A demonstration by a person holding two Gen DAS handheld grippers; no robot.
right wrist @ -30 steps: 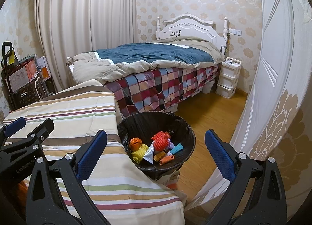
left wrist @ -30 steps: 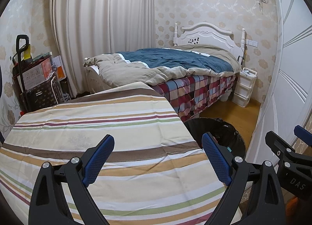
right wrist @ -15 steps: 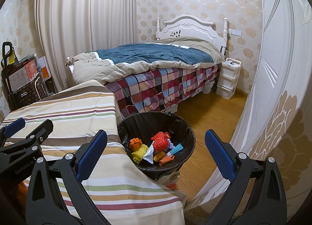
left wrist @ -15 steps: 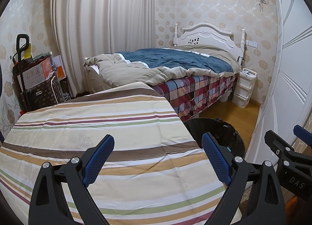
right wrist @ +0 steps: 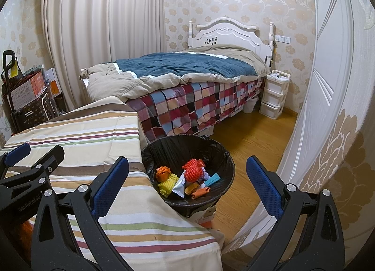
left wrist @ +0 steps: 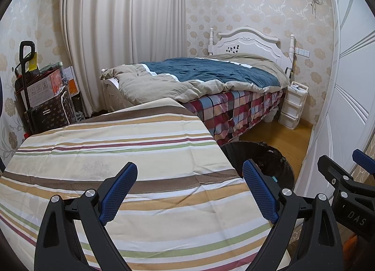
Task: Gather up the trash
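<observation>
My left gripper [left wrist: 189,191] stands with its jaws spread wide and nothing between them, above the striped tablecloth [left wrist: 112,153]. My right gripper [right wrist: 187,186] is likewise wide open and holds nothing; it hangs past the table's right edge, over the trash bin [right wrist: 161,151]. The bin is black-lined, on the floor, and pressed against the cloth's hanging edge. Inside it lie the collected pieces: an orange foam net [right wrist: 193,171], a yellow foam net [right wrist: 167,184], an orange crumpled wrapper [right wrist: 162,172], a silver packet [right wrist: 179,185] and a blue strip [right wrist: 212,180]. Bare wooden floor [right wrist: 248,135] runs between the bin, the bed [right wrist: 187,83] and the white door [right wrist: 328,78] on the right. The bed's plaid skirt reaches close to the bin's far rim.
</observation>
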